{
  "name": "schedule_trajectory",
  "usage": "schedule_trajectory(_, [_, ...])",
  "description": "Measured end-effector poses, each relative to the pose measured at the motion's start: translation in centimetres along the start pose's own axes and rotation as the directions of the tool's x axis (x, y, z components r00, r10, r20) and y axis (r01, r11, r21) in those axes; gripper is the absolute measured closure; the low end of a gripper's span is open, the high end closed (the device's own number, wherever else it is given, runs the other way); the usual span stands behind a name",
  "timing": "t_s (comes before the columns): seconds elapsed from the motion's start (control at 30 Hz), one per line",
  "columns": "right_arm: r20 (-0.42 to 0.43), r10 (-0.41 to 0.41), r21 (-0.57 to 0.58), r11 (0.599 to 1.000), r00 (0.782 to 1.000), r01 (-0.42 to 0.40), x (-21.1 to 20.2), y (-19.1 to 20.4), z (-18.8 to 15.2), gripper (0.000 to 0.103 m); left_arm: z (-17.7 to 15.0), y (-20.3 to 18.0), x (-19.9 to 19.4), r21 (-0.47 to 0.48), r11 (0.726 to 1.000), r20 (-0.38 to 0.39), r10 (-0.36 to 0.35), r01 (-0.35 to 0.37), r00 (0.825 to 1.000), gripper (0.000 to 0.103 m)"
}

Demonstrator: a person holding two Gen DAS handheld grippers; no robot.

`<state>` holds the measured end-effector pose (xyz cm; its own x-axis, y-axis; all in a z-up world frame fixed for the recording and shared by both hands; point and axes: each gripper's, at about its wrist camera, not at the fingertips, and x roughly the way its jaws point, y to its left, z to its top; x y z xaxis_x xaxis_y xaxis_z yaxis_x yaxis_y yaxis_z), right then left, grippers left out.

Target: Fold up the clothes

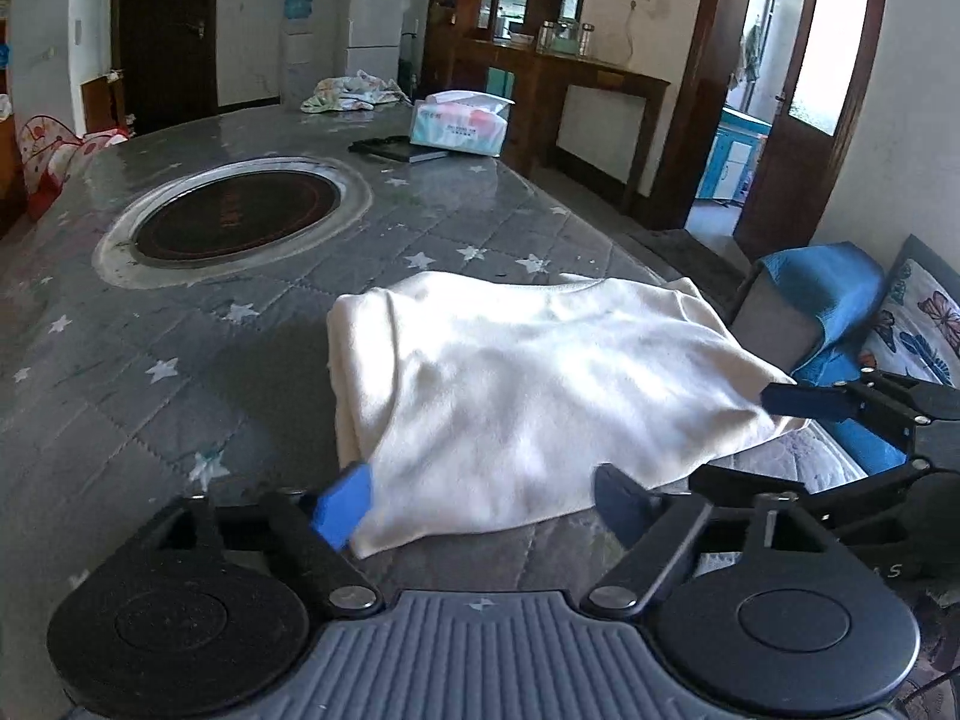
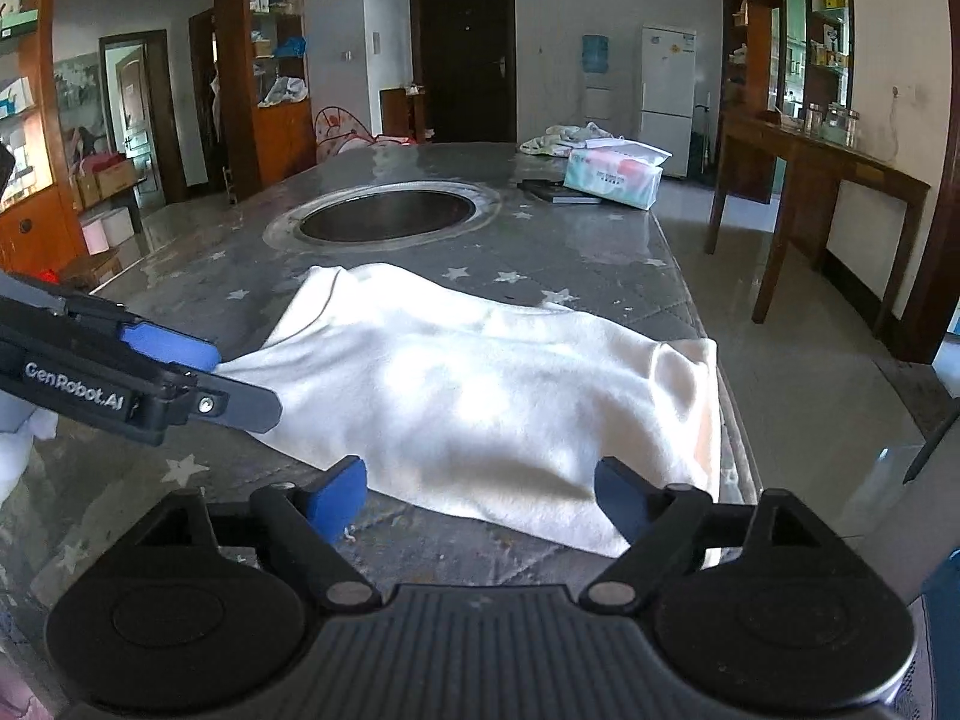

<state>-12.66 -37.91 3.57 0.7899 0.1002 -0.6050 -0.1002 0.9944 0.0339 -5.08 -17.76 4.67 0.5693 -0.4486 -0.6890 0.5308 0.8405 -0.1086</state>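
Observation:
A folded cream-white garment (image 1: 516, 396) lies on the grey star-patterned table (image 1: 180, 324), its right end at the table's edge; it also shows in the right wrist view (image 2: 480, 396). My left gripper (image 1: 483, 498) is open, its blue fingers astride the garment's near edge. In the right wrist view the left gripper (image 2: 234, 378) sits at the garment's left corner, jaws apart. My right gripper (image 2: 480, 495) is open at the garment's near hem. In the left wrist view the right gripper's fingertip (image 1: 792, 399) touches the garment's right edge.
A round recessed hotplate (image 1: 234, 216) sits mid-table. A tissue box (image 1: 462, 123), a dark notebook (image 1: 396, 149) and a crumpled cloth (image 1: 351, 93) lie at the far end. A blue-covered seat (image 1: 822, 288) stands right of the table. A wooden side table (image 2: 822, 180) stands farther right.

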Motion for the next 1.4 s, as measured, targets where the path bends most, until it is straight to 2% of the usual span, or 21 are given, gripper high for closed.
schedule_trajectory(0.13, [0.008,-0.010,0.013,1.000,1.000,0.010,-0.4,0.2,-0.2,0.004,-0.6,0.2,-0.5,-0.015,1.000,0.004,0.004,-0.004,1.000,0.011])
schedule_trajectory(0.2, [0.013,-0.013,0.012,1.000,1.000,0.013,-0.6,0.4,-0.3,0.000,-0.9,0.2,-0.8,-0.024,1.000,0.009,0.004,-0.004,1.000,0.006])
schedule_trajectory(0.37, [0.022,-0.030,0.010,1.000,0.999,0.030,-1.0,0.9,-0.6,0.000,-1.6,0.3,-1.6,-0.032,0.999,0.025,0.008,-0.007,1.000,0.000])
schedule_trajectory(0.7, [0.029,-0.013,0.022,1.000,1.000,0.013,-2.0,1.5,-1.2,0.000,-2.6,0.3,-3.2,-0.055,0.998,0.055,-0.011,0.014,0.998,0.000])
schedule_trajectory(1.03, [0.060,-0.014,0.088,0.996,0.998,0.008,-3.4,1.7,-1.7,0.000,-3.5,0.9,-4.1,-0.105,0.994,0.072,0.026,-0.019,0.997,0.000])
schedule_trajectory(1.17, [0.063,-0.010,0.088,0.996,0.998,0.004,-3.7,2.0,-1.8,0.000,-4.0,0.9,-4.6,-0.099,0.994,0.079,0.043,-0.035,0.996,0.000])
schedule_trajectory(1.4, [0.054,-0.025,0.091,0.996,0.998,0.020,-4.1,2.6,-2.2,0.000,-4.6,0.4,-5.0,-0.076,0.997,0.068,0.012,-0.007,0.998,0.000])
